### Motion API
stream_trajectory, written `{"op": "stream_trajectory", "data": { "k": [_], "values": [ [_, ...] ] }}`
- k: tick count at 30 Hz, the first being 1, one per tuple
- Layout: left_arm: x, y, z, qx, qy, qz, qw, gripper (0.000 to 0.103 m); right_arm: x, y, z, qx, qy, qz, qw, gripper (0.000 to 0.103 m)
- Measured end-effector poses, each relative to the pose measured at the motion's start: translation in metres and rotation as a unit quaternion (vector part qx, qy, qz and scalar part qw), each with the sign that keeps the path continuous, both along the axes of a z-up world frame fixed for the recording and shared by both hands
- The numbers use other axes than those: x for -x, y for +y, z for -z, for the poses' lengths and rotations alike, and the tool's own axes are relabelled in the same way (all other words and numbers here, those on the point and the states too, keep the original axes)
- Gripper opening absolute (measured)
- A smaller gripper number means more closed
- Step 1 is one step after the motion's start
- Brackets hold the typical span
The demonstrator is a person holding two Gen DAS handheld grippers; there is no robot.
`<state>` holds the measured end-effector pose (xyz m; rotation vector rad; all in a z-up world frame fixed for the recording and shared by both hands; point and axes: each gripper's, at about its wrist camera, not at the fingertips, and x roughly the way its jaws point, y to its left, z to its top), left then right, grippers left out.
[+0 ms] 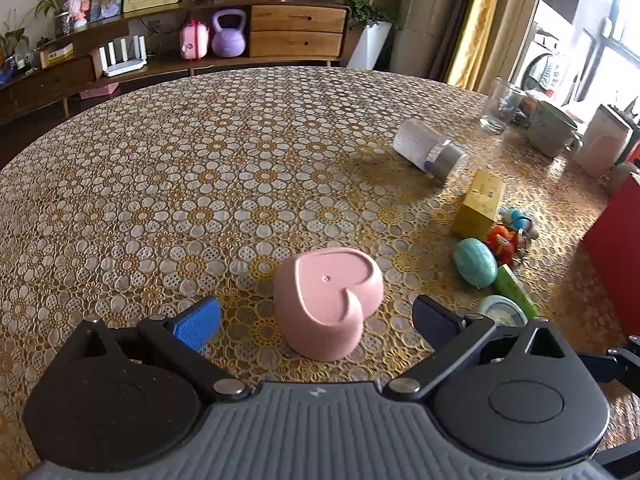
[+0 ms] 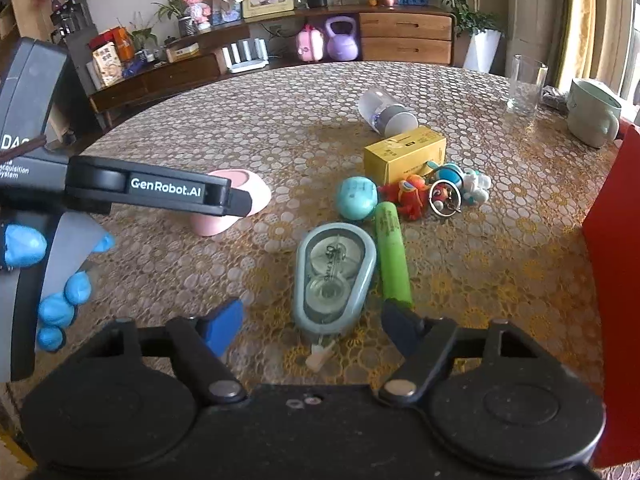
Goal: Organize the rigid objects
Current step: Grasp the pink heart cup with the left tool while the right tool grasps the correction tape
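The bench [image 1: 160, 184] wears a gold-and-white flower lace pattern. The heart dish [image 1: 330, 300] is pink, the box [image 2: 404, 154] yellow, the egg [image 2: 357, 197] teal, the marker [image 2: 393, 254] green, the tape dispenser [image 2: 334, 276] pale blue-grey, the mug [image 2: 592, 114] mint.

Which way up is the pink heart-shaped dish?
Upside down: the pink heart-shaped dish shows its recessed base on top, its wider rim on the tablecloth.
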<state>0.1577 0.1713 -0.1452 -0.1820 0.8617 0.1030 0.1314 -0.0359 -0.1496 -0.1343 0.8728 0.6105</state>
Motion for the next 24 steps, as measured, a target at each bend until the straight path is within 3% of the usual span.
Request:
{"op": "stream_trajectory", "data": {
  "k": [6,11,16,24],
  "values": [
    [-0.007,0.003,0.01,-0.001,-0.006,-0.019,0.9998,0.099,-0.006,0.01,0.005,0.013,-0.006,0.014,1.0,0.069],
    [-0.007,0.001,0.011,-0.018,-0.024,-0.013,0.9995,0.084,-0.012,0.015,0.007,0.02,-0.015,0.029,0.999,0.057],
    [-0.004,-0.007,0.01,-0.019,-0.039,0.0,0.9991,0.062,-0.008,0.016,0.008,0.043,-0.033,0.035,0.998,0.047],
    [-0.001,-0.007,0.004,-0.011,-0.038,-0.01,0.9992,0.061,-0.003,0.013,0.002,0.028,-0.018,0.03,0.999,0.045]
  ]
}}
